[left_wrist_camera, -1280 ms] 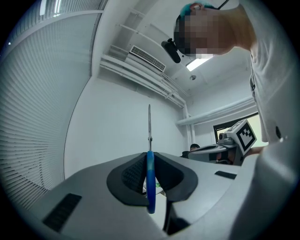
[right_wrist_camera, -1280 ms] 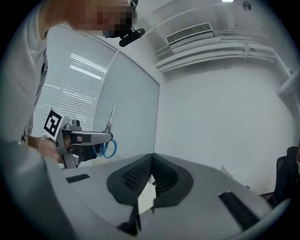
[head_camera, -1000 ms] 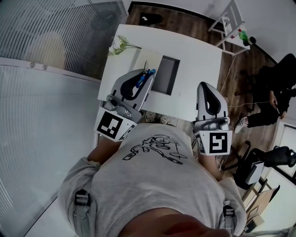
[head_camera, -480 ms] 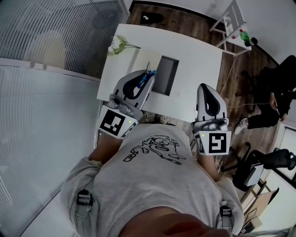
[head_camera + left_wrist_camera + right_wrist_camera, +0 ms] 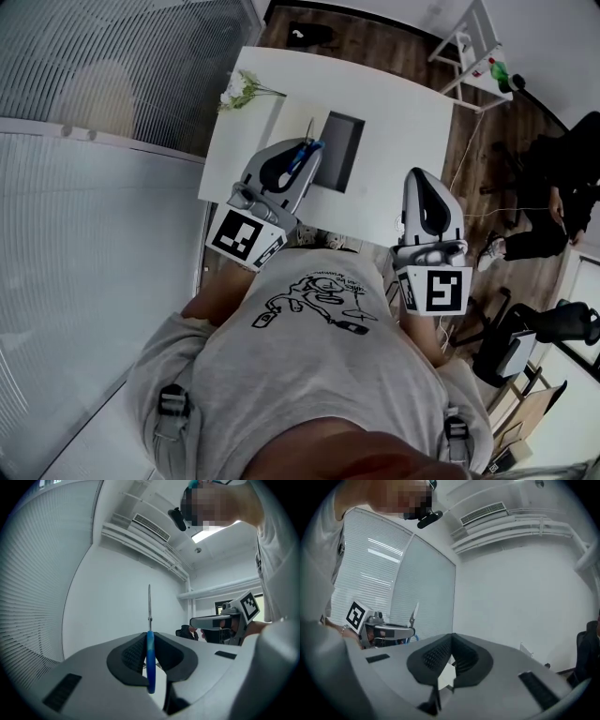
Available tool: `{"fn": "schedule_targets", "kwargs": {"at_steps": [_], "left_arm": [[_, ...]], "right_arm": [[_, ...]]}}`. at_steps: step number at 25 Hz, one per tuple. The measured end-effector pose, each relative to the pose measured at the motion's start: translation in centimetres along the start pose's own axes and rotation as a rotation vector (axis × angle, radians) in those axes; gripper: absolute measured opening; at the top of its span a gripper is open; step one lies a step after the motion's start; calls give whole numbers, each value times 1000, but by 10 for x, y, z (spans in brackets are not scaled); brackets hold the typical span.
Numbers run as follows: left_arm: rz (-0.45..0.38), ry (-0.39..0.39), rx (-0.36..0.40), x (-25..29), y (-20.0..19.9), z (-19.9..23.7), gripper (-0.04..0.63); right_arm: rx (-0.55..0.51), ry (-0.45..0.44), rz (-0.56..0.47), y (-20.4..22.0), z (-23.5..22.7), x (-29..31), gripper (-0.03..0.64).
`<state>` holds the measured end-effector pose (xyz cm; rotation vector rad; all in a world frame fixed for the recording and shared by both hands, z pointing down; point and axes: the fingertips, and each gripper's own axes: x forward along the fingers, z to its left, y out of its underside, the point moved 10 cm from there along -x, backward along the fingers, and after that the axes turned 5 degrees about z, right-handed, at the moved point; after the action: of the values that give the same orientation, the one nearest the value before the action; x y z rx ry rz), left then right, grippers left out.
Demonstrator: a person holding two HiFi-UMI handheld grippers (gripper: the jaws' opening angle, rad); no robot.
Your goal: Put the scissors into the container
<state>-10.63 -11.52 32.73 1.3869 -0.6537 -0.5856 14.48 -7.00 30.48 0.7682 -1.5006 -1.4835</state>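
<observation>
Blue-handled scissors (image 5: 307,147) stand with their blades up, and my left gripper (image 5: 302,159) is shut on the handle. In the left gripper view the blue handle (image 5: 150,660) sits pinched between the pads, with the thin blade (image 5: 149,604) rising above them. The container (image 5: 341,150), a rectangular box with a dark inside, lies on the white table (image 5: 398,117) just right of the scissors. My right gripper (image 5: 419,178) hovers by the table's near edge, right of the container, with jaws together and nothing in them (image 5: 450,640). It also sees the left gripper (image 5: 389,631).
A bunch of white flowers (image 5: 242,91) lies at the table's far left corner. A white rack (image 5: 464,47) stands on the dark wood floor beyond. A person in black (image 5: 553,187) sits to the right, near an office chair (image 5: 520,342). Slatted blinds (image 5: 94,66) fill the left.
My left gripper, still holding the scissors, has shifted a little to the right, closer to the container. The right gripper has stayed where it was.
</observation>
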Motion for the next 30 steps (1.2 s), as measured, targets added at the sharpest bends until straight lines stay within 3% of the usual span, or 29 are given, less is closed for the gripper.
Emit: {"fn": "schedule_targets", "kwargs": {"at_steps": [20,25,30], "left_arm": [[109,-16,-74,18,53,9,49],[137,-16,-125,23,74,14,50],[198,-21,-105,29,95,19,49]], "right_arm": [[7,1,2,2,3,-2,5],[5,3,-1,2,4,-4,5],[6,8,7,4,4,-4,5]]}}
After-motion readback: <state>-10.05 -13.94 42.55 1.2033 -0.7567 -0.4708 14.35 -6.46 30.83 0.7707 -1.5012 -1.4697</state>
